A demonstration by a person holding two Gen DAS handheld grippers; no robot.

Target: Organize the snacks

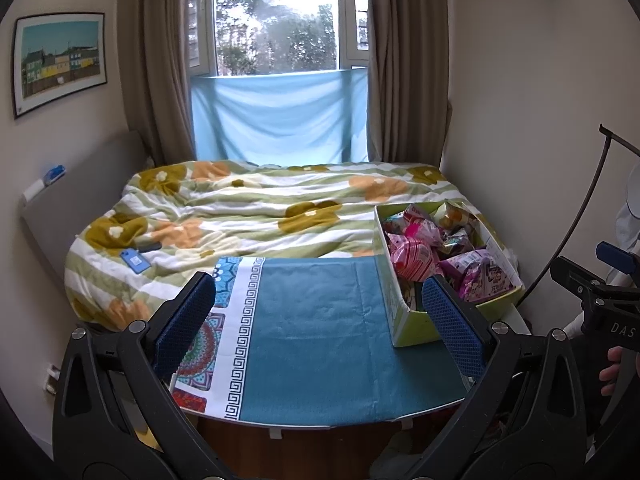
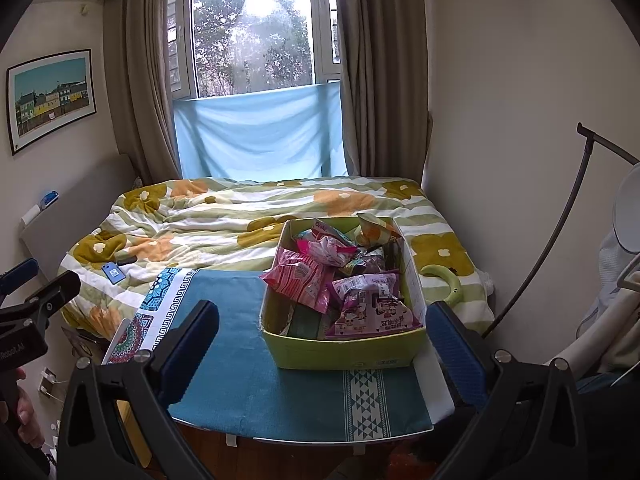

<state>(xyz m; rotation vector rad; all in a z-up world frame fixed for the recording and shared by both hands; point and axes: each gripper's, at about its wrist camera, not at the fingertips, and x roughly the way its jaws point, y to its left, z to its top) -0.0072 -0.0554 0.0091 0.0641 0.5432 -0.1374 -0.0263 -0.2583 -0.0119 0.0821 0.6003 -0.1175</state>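
Note:
A yellow-green cardboard box [image 2: 344, 350] stands on the right side of a small table with a teal cloth [image 2: 248, 376]. It is heaped with pink and purple snack packets [image 2: 308, 276]. The same box [image 1: 416, 326] and packets [image 1: 416, 258] show in the left wrist view. My left gripper [image 1: 320, 320] is open and empty, held above the near part of the table, left of the box. My right gripper [image 2: 328, 352] is open and empty, its blue pads on either side of the box's near end, short of it.
A bed with a flowered quilt [image 2: 224, 220] lies behind the table. A blue phone [image 2: 113, 273] lies on the quilt at the left. A green curved thing [image 2: 444, 280] lies right of the box. A black lamp stand [image 2: 560, 232] rises by the right wall.

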